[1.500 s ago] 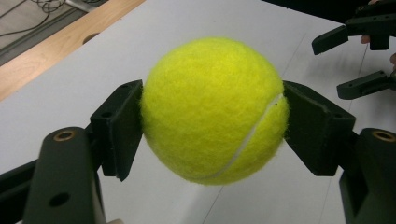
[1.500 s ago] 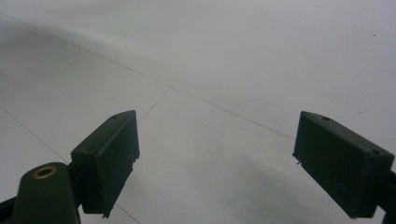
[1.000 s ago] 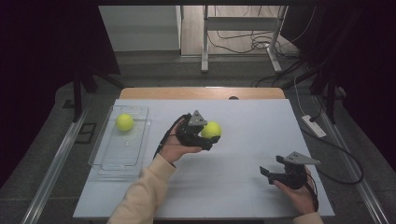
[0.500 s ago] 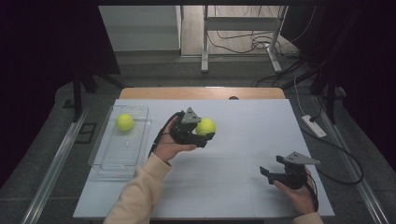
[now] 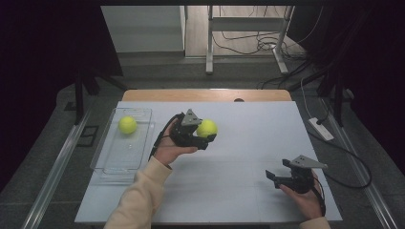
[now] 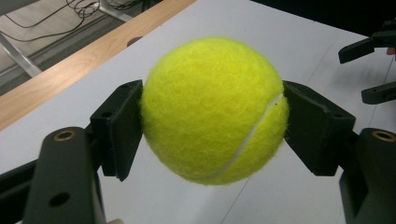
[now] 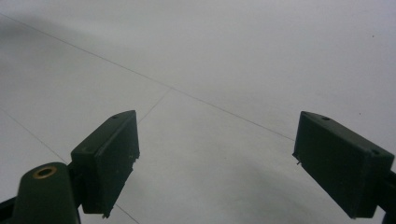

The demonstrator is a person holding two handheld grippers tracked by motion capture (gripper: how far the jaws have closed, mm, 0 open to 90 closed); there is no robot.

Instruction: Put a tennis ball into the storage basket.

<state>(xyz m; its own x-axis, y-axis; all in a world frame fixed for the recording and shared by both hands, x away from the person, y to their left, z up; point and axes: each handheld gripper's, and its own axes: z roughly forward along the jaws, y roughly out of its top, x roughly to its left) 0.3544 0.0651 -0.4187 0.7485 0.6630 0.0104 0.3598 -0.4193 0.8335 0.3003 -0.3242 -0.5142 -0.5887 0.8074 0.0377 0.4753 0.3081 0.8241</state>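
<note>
My left gripper (image 5: 206, 134) is shut on a yellow tennis ball (image 5: 207, 128) and holds it above the middle of the white table (image 5: 248, 143). In the left gripper view the ball (image 6: 215, 109) sits squeezed between both black jaws. A second tennis ball (image 5: 127, 124) lies in the far end of a clear plastic tray (image 5: 112, 164) at the table's left. Near the front right corner my right gripper (image 5: 273, 177) rests low over the table, open, with bare white tabletop (image 7: 210, 93) between its jaws.
A wooden strip (image 5: 205, 95) runs along the table's far edge. A white power strip (image 5: 321, 129) lies off the right side, with cables on the floor behind. Dark curtains flank both sides.
The left gripper has carried the ball a little to the left, toward the tray, over the last second. The right gripper has stayed where it was.
</note>
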